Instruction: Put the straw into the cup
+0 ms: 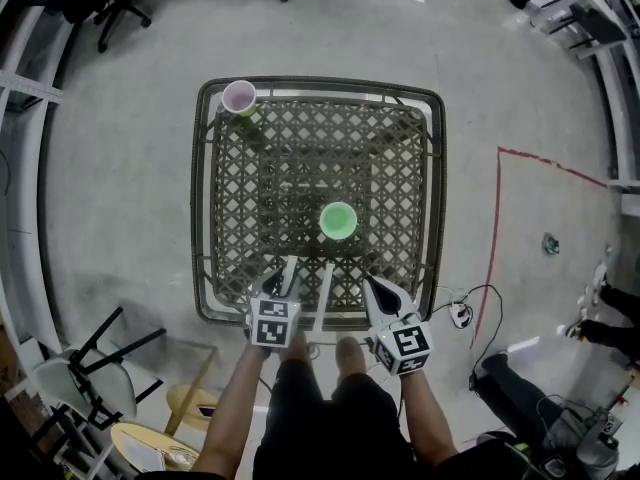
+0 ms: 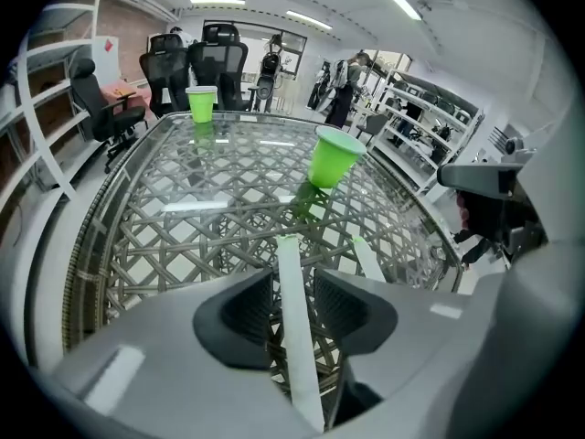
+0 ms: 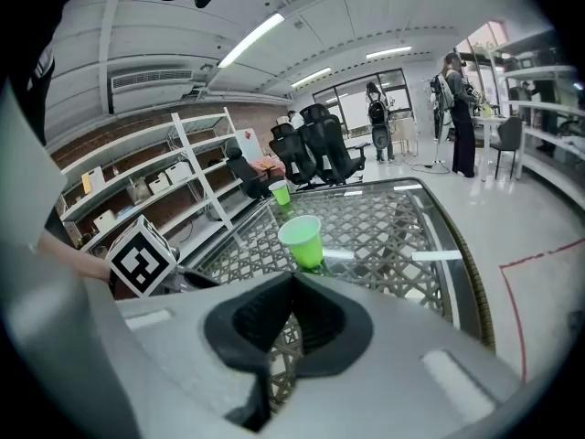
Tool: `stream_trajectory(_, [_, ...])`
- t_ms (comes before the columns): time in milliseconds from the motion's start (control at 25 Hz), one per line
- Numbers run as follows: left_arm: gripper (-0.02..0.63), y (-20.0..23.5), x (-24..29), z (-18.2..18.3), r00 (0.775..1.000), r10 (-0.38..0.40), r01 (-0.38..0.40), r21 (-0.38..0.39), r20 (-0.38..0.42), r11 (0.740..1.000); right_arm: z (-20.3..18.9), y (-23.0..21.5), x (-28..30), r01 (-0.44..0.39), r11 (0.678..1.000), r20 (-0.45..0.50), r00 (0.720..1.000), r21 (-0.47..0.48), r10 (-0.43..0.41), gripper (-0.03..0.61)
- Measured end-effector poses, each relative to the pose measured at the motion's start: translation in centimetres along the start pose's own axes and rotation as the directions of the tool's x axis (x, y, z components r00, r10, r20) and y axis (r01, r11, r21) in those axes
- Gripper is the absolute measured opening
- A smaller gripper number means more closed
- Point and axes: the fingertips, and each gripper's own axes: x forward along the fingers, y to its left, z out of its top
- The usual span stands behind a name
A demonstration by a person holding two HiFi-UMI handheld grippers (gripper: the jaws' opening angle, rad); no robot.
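Observation:
A green cup (image 1: 338, 220) (image 2: 334, 158) (image 3: 302, 240) stands upright near the middle of the glass-topped lattice table (image 1: 225, 268). Two white-wrapped straws lie flat at the table's near edge. One straw (image 1: 290, 273) (image 2: 294, 327) runs between the jaws of my left gripper (image 1: 282, 286) (image 2: 291, 277), which is open with a thin gap on each side of the straw. The other straw (image 1: 322, 298) (image 2: 366, 256) lies just to its right. My right gripper (image 1: 375, 286) (image 3: 291, 286) hovers over the near edge, shut with nothing in it.
A second green cup (image 1: 239, 98) (image 2: 201, 103) (image 3: 281, 193) stands at the far left corner. Office chairs (image 2: 219, 62) stand beyond the table and shelving (image 3: 183, 172) stands to the left of it. Stacked chairs (image 1: 90, 378) are at my left, and a cable and socket (image 1: 460, 313) lie on the floor at my right.

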Motion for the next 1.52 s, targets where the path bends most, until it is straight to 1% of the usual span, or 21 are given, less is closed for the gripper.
stream_trajectory(160, [0.096,0.4,0.3,-0.4,0.999,0.025,-0.025,-0.001,-0.021,1.0,0.0,-0.1,0.2,0.001,1.0,-0.003,1.0,0.002,-0.001,0.003])
stream_trajectory(400, [0.064,0.7,0.6,-1.0,0.998,0.035,-0.036,-0.018,-0.048,0.999,-0.1,-0.3,0.5,0.002,1.0,-0.009,1.0,0.001,-0.002,0.003])
stream_trajectory(680, [0.057,0.9,0.5,-0.8,0.999,0.032,-0.033,-0.019,-0.041,0.999,0.2,0.0,0.5,0.003,1.0,-0.004,1.0,0.0,-0.003,0.003])
stream_trajectory(800, [0.057,1.0,0.4,-0.6,0.999,0.027,-0.028,-0.025,-0.025,0.999,0.4,0.3,0.2,0.006,1.0,-0.002,1.0,-0.003,-0.006,0.003])
stream_trajectory(1000, [0.057,1.3,-0.8,0.4,0.999,0.033,-0.032,-0.035,0.028,0.999,0.8,0.7,0.0,0.006,1.0,0.005,1.0,-0.007,-0.006,0.003])
stream_trajectory(1160, [0.055,1.6,-2.5,2.2,0.994,0.049,-0.045,-0.043,0.1,0.998,1.5,1.2,-0.4,0.005,1.0,0.018,1.0,-0.012,-0.004,0.003])
stream_trajectory(1360, [0.055,1.9,-5.3,4.5,0.979,0.065,-0.055,-0.06,0.193,0.997,2.7,2.5,-0.7,-0.012,0.999,0.037,0.999,-0.037,0.013,0.003])
stream_trajectory(1520, [0.055,2.1,-8.5,6.8,0.959,0.08,-0.064,-0.065,0.271,0.996,4.5,3.8,-1.0,-0.03,0.998,0.059,0.998,-0.064,0.034,0.003])
